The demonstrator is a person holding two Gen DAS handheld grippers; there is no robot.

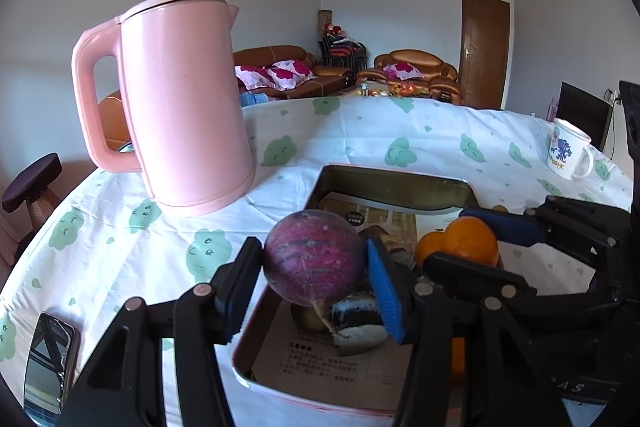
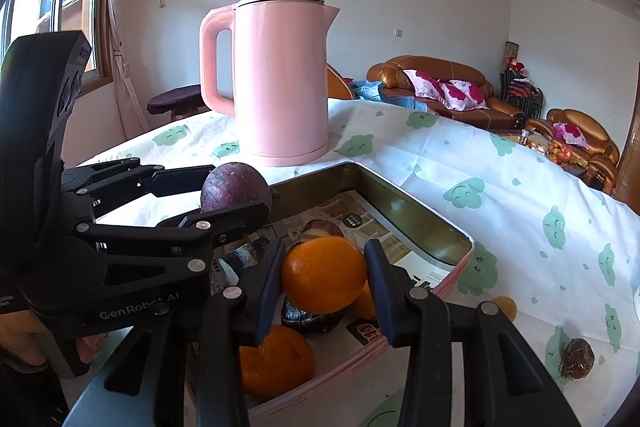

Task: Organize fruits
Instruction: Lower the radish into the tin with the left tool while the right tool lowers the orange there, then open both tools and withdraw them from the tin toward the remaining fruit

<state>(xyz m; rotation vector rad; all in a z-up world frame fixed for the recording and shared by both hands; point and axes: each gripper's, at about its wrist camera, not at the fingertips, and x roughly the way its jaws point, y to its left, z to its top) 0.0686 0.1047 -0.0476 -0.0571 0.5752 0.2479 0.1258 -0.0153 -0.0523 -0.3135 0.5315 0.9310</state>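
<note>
- The left gripper [image 1: 314,281] clamps a purple radish [image 1: 314,261] above the tin tray [image 1: 394,175].
- The right gripper [image 2: 325,279] clamps an orange [image 2: 324,274] over the tray's near right part.

A pink kettle [image 1: 182,103] stands upright near the table's [image 1: 400,131] far left edge. A printed mug [image 1: 568,149] sits toward the far right edge. A phone [image 1: 48,363] lies flat at the near left corner. Sofas [image 2: 444,89] line the far wall.
</note>
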